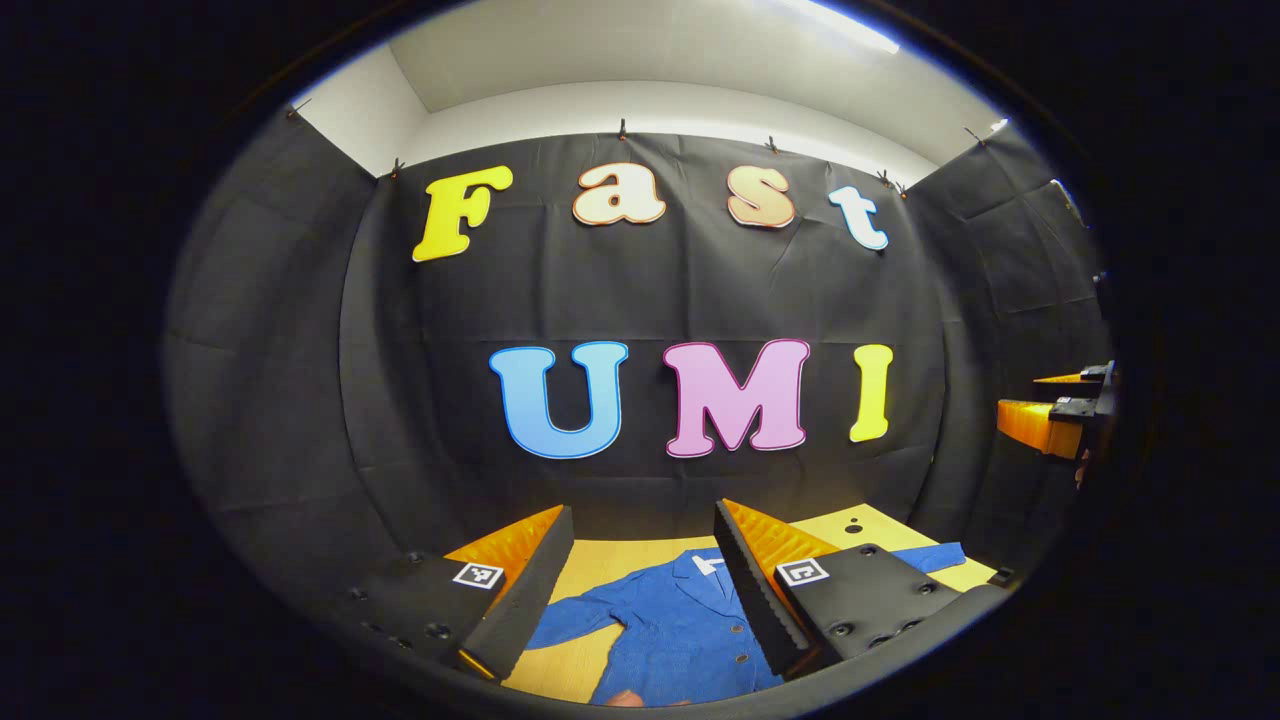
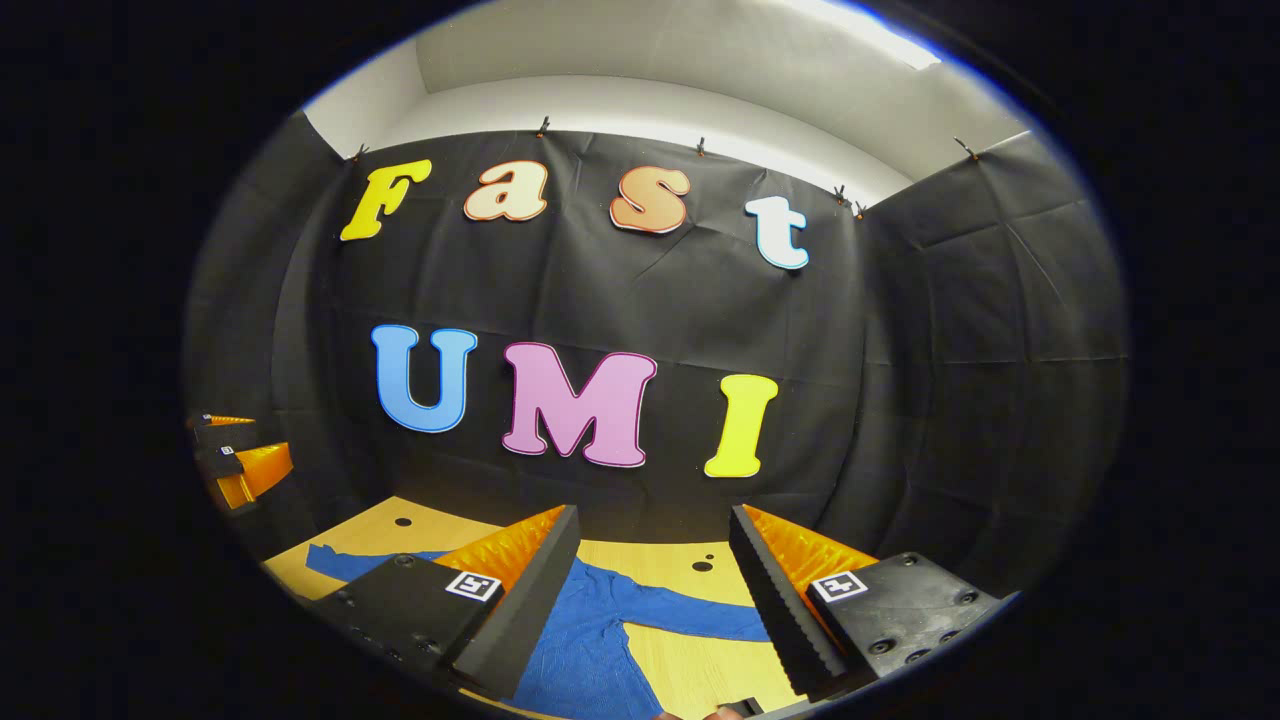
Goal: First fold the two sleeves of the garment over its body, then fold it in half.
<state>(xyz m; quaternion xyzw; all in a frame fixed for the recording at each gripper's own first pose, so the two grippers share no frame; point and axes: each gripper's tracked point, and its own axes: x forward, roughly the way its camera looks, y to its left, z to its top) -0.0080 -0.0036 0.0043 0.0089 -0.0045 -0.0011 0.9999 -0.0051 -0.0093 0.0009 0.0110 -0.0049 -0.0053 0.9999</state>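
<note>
- Lying flat on the wooden tabletop (image 1: 590, 560), a blue garment (image 1: 670, 630) is spread out buttons-up, with its white neck label toward the booth's back wall and a sleeve stretched out to each side.
- Small dark holes dot the bare tabletop near the wall; nothing lies on the garment or blocks either sleeve.
- At the left, the left gripper (image 1: 640, 570) hovers above the garment's upper body, pointed level toward the back wall rather than down; its jaws stand wide apart with nothing between them, and the collar shows in the gap.
- The left gripper view takes in one sleeve angling toward the lower left and the tip of the other sleeve poking out past its own finger on the far side.
- At the right edge of the left gripper view, the right gripper (image 1: 1055, 410) is seen side-on at about the same height, well apart.
- The right gripper (image 2: 655, 575) likewise sits raised and level over the garment (image 2: 590, 640), jaws spread wide and empty.
- The right gripper view shows a long sleeve running across between its fingers, plus the far sleeve's end; the left gripper (image 2: 235, 455) appears at its left edge.
</note>
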